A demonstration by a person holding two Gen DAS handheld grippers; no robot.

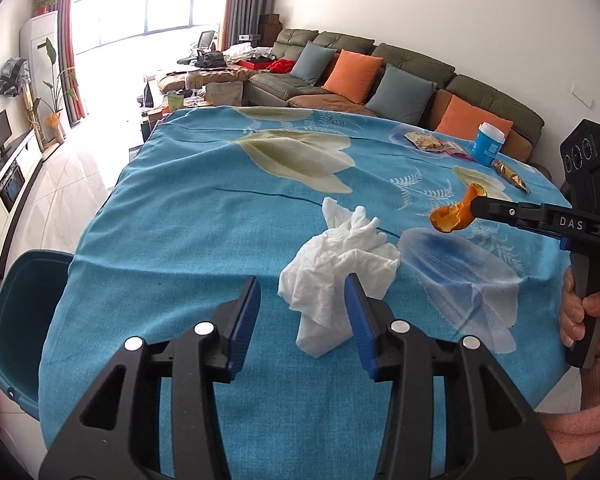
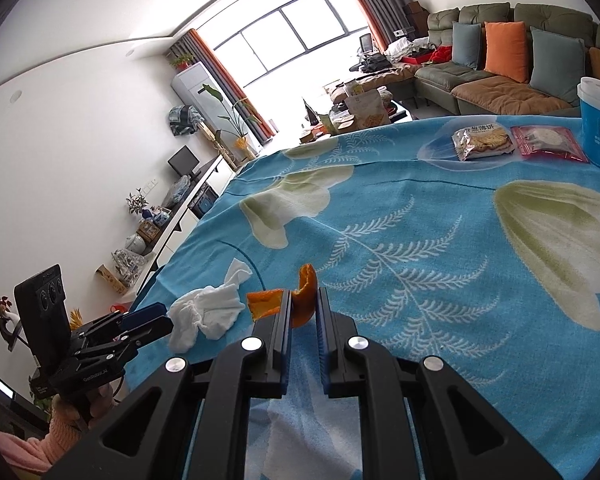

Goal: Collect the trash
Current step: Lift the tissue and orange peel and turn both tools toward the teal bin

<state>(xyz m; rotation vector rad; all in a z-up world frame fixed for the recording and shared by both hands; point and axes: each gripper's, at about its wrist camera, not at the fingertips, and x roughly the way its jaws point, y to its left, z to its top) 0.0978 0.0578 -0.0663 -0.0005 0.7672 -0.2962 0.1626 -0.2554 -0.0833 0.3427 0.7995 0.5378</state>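
Only left wrist view: teal bin; left hand-held gripper apart at tissue; right hand-held gripper clamps orange peel.

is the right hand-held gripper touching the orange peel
Touching. The right wrist view shows the right hand-held gripper closed on the orange peel, and the left wrist view shows the peel hanging from its tips above the cloth.

Daylight floods my views from the large far window, which is blown out to white glare. The blue floral tablecloth is evenly lit and sharp, with soft shadows. Fisheye edges curve and darken.
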